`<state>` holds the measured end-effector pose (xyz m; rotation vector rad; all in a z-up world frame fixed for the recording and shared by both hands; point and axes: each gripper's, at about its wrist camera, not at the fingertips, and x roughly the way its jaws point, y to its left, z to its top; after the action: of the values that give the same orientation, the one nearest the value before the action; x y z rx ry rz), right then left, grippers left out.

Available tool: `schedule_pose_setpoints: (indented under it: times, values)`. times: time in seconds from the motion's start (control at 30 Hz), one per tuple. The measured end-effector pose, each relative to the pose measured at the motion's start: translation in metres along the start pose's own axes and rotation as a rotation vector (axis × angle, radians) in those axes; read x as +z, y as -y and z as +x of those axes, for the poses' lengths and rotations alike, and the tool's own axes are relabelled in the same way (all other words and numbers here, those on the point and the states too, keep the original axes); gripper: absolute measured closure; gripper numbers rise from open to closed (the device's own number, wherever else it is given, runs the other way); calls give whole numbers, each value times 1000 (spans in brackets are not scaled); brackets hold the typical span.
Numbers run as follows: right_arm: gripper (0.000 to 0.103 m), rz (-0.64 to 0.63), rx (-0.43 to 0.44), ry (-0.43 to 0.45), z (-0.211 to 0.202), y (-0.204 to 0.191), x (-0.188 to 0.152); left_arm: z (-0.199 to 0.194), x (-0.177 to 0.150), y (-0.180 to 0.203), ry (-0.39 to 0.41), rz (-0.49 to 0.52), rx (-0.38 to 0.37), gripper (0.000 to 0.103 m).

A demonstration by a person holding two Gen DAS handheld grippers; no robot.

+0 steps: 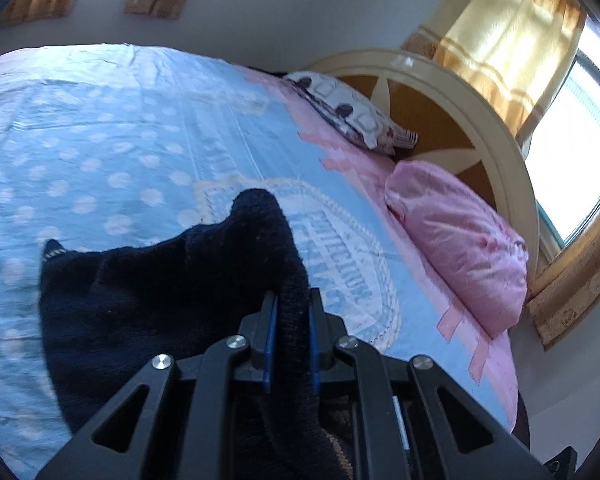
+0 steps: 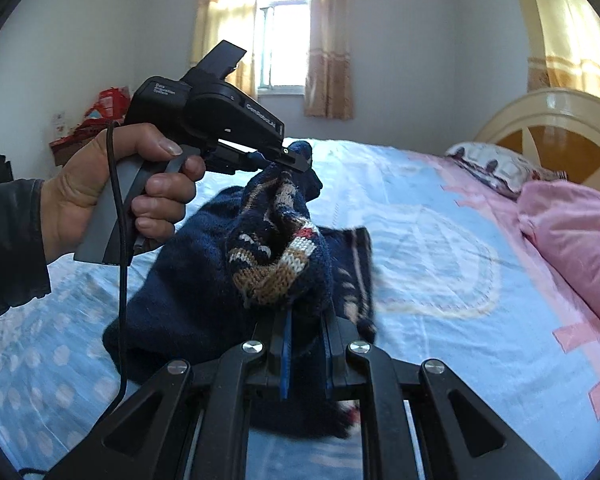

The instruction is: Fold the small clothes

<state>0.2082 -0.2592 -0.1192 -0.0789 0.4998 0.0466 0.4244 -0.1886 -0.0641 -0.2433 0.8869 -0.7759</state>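
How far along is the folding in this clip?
Done: nothing folded is visible. In hand: the left gripper and right gripper each clamp the navy knitted sweater, bunched and lifted over the bed sheet. Left: spreading it flat, then every fold.

Navy knit sweater point(image 2: 204, 264), patterned, bunched, lifted above bed

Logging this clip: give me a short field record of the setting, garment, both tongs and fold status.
setting: bed with blue polka-dot sheet, pink pillow, patterned pillow
garment: navy knitted sweater with brown and white pattern, bunched and lifted off the sheet
left tongs: shut on sweater edge, held by a hand
right tongs: shut on sweater
fold status: not yet laid flat; no finished fold visible
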Motion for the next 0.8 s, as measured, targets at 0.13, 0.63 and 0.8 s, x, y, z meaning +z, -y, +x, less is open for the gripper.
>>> schedule_pose_setpoints:
  times: [0.13,0.63,0.8]
  values:
    - [92,45,-3,-44,5,12,-9,21,-5,8,-34,16,3,90]
    - [92,223,45,-187,18,52,-39,57,-20,39,-91,103,61,84]
    - [88,271,119,-198,21,61,-45,13,-31,61,13,219,99,31]
